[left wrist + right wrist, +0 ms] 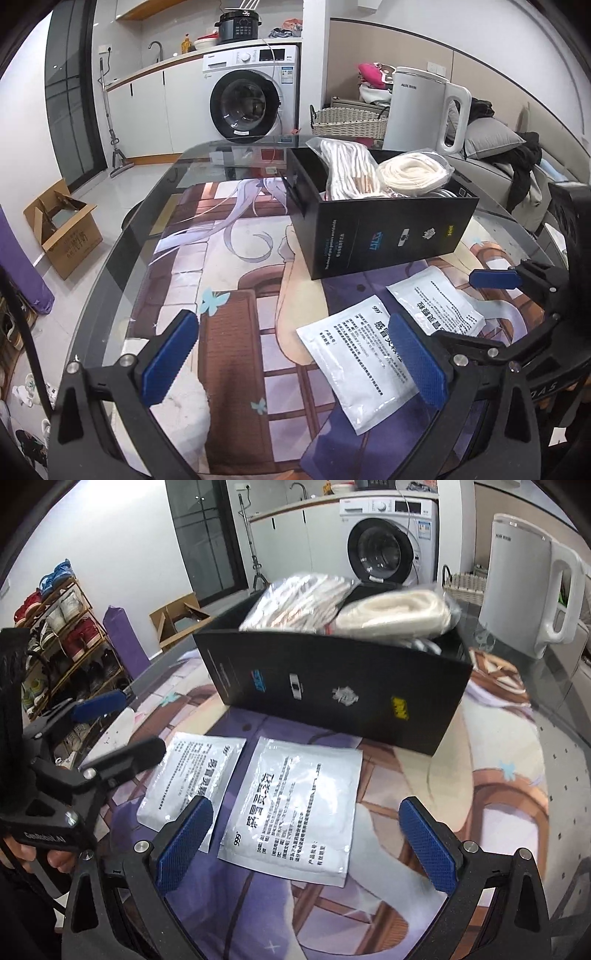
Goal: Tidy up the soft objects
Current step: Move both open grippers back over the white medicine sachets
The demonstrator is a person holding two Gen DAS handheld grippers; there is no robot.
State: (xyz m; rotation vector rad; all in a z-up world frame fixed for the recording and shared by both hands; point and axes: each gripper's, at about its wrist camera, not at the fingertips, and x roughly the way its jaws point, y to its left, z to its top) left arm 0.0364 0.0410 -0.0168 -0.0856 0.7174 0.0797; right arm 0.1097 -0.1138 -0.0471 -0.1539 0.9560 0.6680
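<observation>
Two flat white sachets with black print lie on the printed mat: the left one [356, 365] [190, 771] and the right one [436, 302] [295, 808]. Behind them stands a black open box [391, 232] [332, 690] holding a bagged striped rope bundle [349, 170] [295, 602] and a bagged cream rope coil [413, 171] [395, 613]. My left gripper [295, 365] [122, 723] is open and empty, just above the left sachet. My right gripper [306, 838] is open and empty over the right sachet; one of its fingers [495, 278] shows in the left wrist view.
A white electric kettle [424, 110] [532, 583] stands behind the box on the glass table [122, 258]. A washing machine [251, 96], a wicker basket [347, 122], a cardboard box [62, 229] on the floor and a shoe rack [62, 635] lie beyond the table.
</observation>
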